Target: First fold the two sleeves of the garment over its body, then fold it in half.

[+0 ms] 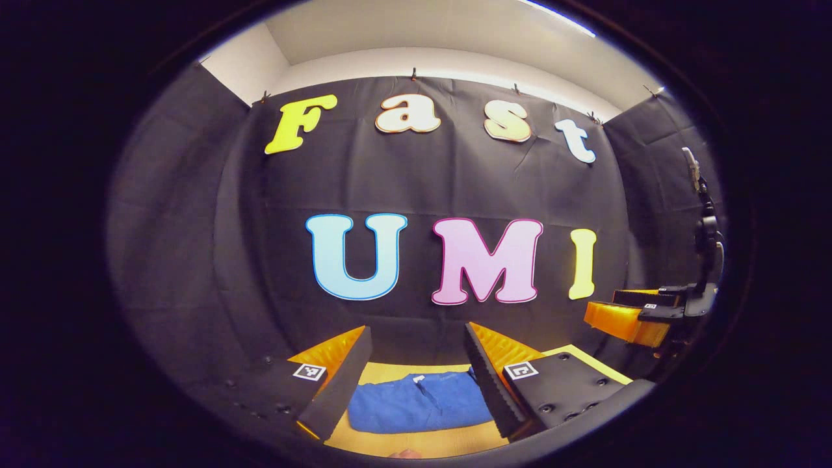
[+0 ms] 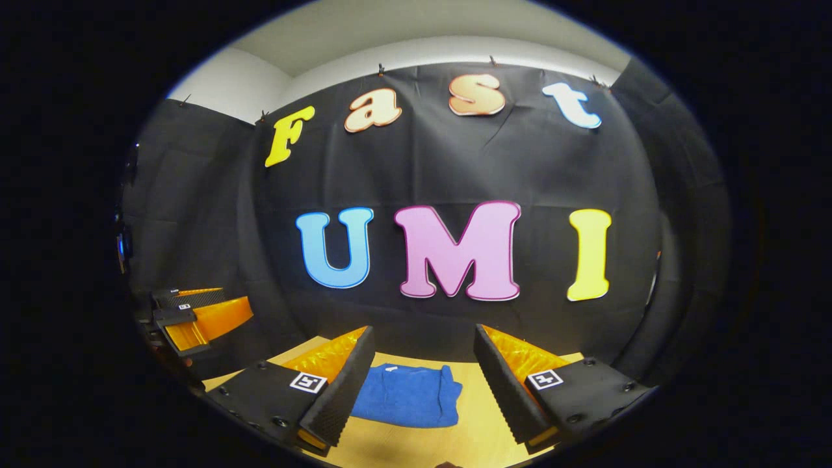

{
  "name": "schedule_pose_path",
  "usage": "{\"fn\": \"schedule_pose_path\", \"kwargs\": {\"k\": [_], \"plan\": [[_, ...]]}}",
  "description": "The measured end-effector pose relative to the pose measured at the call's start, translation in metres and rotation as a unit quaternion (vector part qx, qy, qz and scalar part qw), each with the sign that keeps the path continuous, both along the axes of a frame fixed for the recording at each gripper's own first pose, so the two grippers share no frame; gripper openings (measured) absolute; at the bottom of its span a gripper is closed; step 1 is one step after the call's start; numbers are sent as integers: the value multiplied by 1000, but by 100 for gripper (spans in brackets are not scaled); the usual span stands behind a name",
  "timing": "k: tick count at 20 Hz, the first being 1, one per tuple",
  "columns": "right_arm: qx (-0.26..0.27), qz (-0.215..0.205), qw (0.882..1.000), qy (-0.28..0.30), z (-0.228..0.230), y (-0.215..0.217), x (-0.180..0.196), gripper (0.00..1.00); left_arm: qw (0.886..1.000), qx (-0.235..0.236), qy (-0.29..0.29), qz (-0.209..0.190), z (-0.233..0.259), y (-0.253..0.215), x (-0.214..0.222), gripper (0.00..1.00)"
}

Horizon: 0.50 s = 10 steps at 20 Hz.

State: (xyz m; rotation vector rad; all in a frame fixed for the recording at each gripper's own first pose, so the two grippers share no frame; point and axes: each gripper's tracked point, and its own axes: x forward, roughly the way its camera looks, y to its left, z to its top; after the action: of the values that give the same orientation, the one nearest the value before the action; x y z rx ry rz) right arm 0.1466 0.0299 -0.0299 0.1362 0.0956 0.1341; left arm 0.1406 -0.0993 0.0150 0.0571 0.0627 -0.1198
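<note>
1. Between the two fingers of the left tool, low down in the left gripper view, a blue garment is seen.
2. The garment is laid on a pale wooden tabletop, in a small folded bundle.
3. A little white tag is seen at the garment's far edge.
4. The left tool is held wide apart, and nothing is gripped by it.
5. The left tool is held up above the tabletop, and the garment is not touched by it.
6. Far off to the right of the left tool, the right tool is seen in the air, near the dark wall of the booth.
7. In the right gripper view, the same garment is seen between the fingers of the right tool.
8. It is placed nearer the finger on the left of that view than the finger on the right.
9. Bare tabletop is seen between the garment and the finger on the right.
10. The right tool is also spread wide, and nothing is held in it.
11. The garment is not touched by the right tool.
12. Far off to the left of the right tool, the left tool is seen, raised over the tabletop's edge.
13. Whether the sleeves are tucked over the body cannot be told for sure, since the garment is small and partly hidden by the fingers.
</note>
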Motion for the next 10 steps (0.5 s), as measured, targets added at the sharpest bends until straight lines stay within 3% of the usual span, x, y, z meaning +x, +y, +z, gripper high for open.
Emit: {"fn": "schedule_pose_path", "kwargs": {"k": [3,6,10], "plan": [[1,6,1000,-17,24,6,-47,96,1000,-4,3,6,6,12,-41,80],[-8,-5,1000,-22,34,2,-83,96,999,-36,7,-11,9,11,-73,81],[-12,0,999,-43,54,2,-109,96,1000,-29,5,1,11,16,-99,83]]}}
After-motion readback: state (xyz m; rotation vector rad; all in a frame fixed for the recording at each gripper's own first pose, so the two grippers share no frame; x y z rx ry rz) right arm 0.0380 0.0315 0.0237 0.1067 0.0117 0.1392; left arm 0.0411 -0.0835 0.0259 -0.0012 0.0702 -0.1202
